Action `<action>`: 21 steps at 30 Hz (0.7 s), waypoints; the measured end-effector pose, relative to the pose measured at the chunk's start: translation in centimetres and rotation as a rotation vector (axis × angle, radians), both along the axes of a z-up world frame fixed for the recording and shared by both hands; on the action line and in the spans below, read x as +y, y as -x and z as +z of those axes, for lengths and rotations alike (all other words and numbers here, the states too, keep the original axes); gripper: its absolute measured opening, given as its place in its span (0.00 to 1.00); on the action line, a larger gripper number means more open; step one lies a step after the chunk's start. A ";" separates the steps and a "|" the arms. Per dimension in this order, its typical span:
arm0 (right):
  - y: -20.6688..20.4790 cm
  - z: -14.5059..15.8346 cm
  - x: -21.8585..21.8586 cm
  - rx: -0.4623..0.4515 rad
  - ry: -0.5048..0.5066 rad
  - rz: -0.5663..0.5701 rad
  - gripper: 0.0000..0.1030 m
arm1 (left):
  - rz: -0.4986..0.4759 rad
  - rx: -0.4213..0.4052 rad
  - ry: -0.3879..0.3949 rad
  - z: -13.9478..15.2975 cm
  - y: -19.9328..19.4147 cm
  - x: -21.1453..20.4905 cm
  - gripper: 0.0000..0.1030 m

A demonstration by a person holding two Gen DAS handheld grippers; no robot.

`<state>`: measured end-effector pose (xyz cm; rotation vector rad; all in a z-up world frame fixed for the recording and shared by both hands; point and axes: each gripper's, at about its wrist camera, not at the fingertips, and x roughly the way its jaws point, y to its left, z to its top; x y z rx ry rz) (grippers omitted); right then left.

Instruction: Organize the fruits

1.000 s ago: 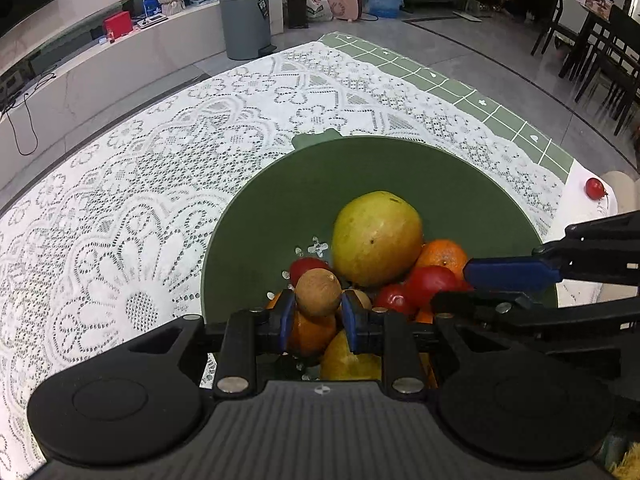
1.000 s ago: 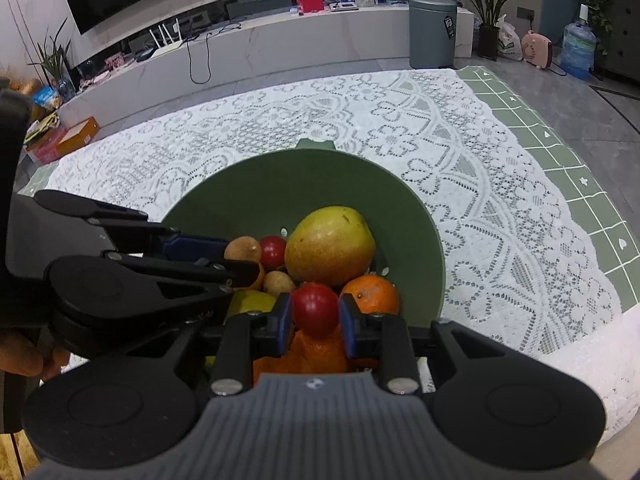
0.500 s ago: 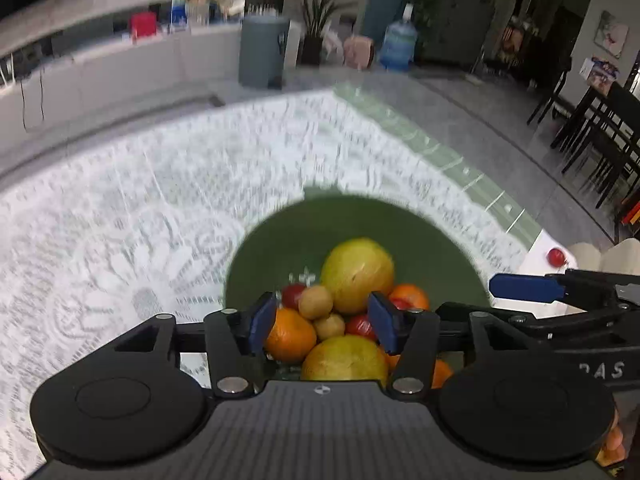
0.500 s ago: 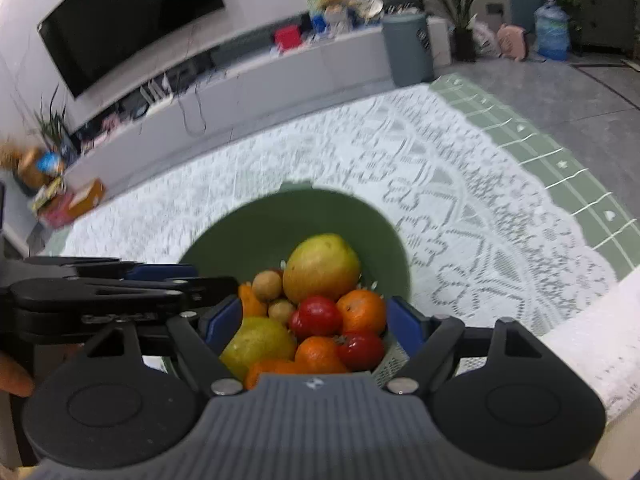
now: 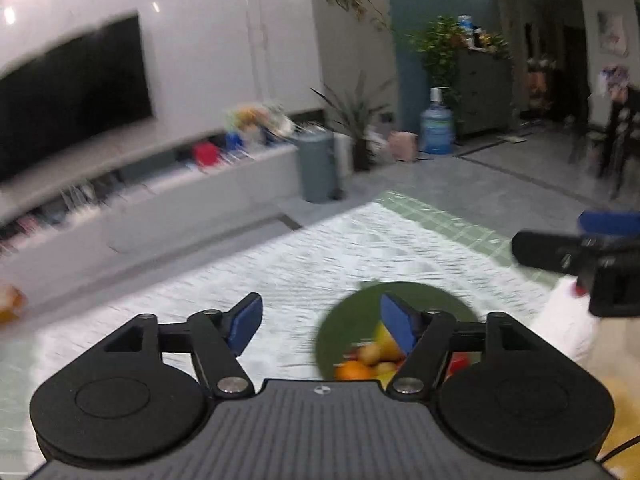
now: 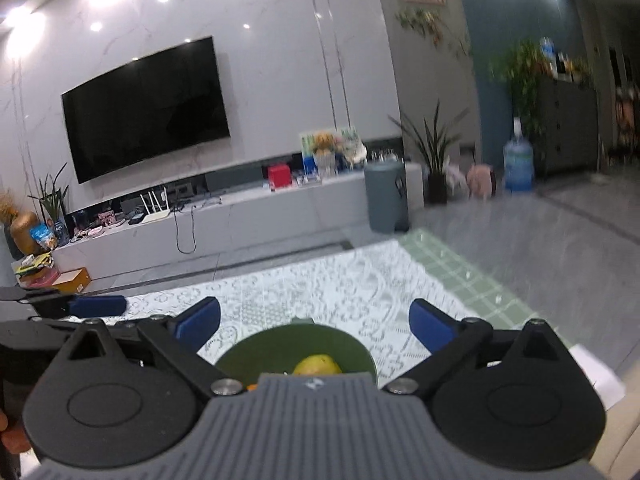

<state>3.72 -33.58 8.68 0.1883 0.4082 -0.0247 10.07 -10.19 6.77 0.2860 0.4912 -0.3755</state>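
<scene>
Two grippers in view, both opening with nothing between the blue pads: left gripper (image 5: 320, 326) at the lower middle of its frame, right gripper (image 6: 314, 326) likewise. One green bowl (image 6: 256, 350) on the white lace tablecloth (image 6: 320, 284), low in the frame, mostly hidden behind the gripper body. Inside, one yellow-green fruit (image 6: 318, 365) clearly seen; several other small fruits (image 5: 364, 362) blurred, uncountable. One television (image 6: 146, 106) at upper left.

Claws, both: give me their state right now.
Left claw: opening wide, nothing between its pads.
Right claw: opening wide, nothing held.
</scene>
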 end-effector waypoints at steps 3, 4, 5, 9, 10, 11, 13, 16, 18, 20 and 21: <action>1.7 0.6 1.4 -0.027 0.054 -0.010 0.96 | 0.063 -0.044 -0.035 0.3 1.6 0.2 0.86; 2.1 0.6 1.9 -0.033 0.069 -0.011 0.96 | 0.075 -0.049 -0.027 0.3 2.0 0.4 0.86; 2.6 0.6 2.3 -0.034 0.080 -0.011 0.96 | 0.084 -0.050 -0.012 0.2 2.4 0.7 0.86; 3.8 -0.2 3.6 -0.014 0.117 -0.006 0.96 | 0.118 -0.031 0.038 -0.2 2.8 1.9 0.87; 3.9 -0.4 3.8 -0.004 0.125 -0.006 0.96 | 0.127 -0.029 0.043 -0.4 2.9 2.1 0.87; 4.2 -0.7 3.9 0.003 0.130 -0.006 0.96 | 0.135 -0.028 0.046 -0.6 2.8 2.3 0.87; 4.5 -1.1 4.1 0.018 0.132 -0.008 0.96 | 0.155 -0.028 0.052 -0.9 2.9 2.7 0.87; 5.0 -1.8 4.3 0.036 0.134 -0.011 0.96 | 0.173 -0.007 0.060 -2.0 3.3 3.5 0.87; 5.3 -2.3 4.7 0.049 0.152 -0.012 0.96 | 0.178 0.016 0.058 -2.8 3.5 3.8 0.87; 5.2 -2.9 5.0 0.065 0.170 -0.010 0.96 | 0.183 0.035 0.045 -3.7 3.5 3.9 0.87; 5.2 -3.4 5.1 0.074 0.174 -0.010 0.96 | 0.187 0.042 0.038 -4.0 3.6 4.0 0.87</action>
